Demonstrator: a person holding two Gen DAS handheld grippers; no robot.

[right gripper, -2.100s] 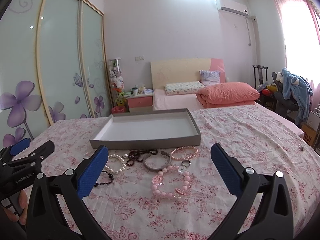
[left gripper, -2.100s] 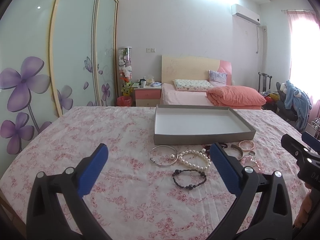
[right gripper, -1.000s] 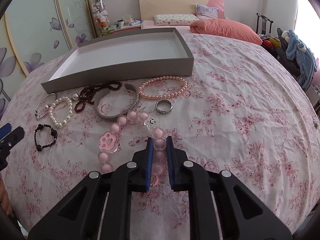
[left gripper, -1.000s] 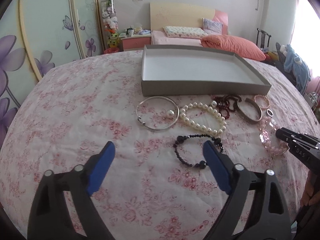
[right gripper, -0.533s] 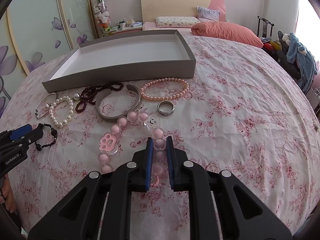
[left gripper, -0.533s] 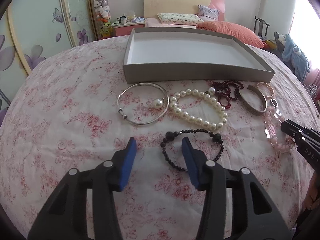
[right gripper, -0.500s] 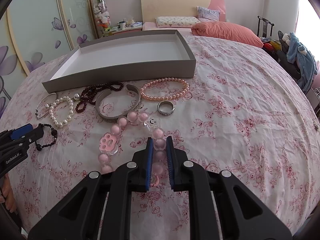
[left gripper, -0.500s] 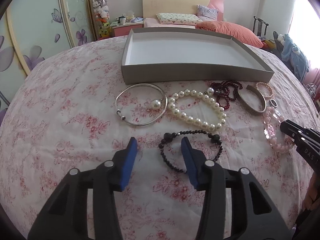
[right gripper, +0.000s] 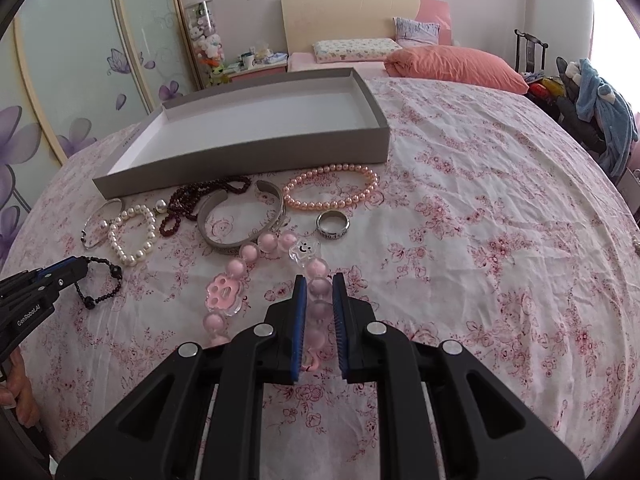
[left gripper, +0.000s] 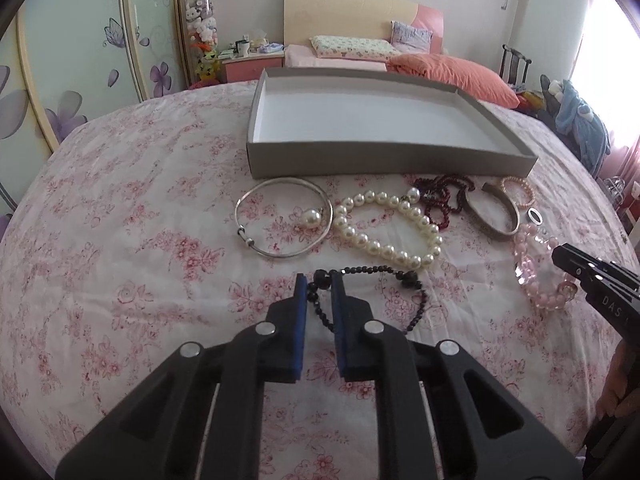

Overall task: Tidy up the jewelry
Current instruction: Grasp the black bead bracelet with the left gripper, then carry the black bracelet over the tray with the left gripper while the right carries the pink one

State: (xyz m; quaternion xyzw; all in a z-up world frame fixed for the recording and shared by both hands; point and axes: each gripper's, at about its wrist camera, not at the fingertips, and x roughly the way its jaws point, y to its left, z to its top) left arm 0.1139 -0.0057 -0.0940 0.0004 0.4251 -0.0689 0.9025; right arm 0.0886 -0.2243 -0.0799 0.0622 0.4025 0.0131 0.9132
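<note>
Nearest, the left claw (left gripper: 320,280) had closed on the black bead bracelet (left gripper: 414,294), and the right claw (right gripper: 319,280) pinched the pink bead bracelet (right gripper: 240,268); both bracelets lay on the floral bedspread (right gripper: 480,240), gripped at their near edges, probably ready for lifting. Beyond lay the white pearl bracelet (left gripper: 384,232) and silver bangle (left gripper: 284,216). Farthest, the grey tray (left gripper: 380,160) sat with nothing in it, likely the destination.

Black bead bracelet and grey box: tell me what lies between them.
In the left wrist view, the silver bangle and white pearl bracelet lie between the black bead bracelet and grey box.
</note>
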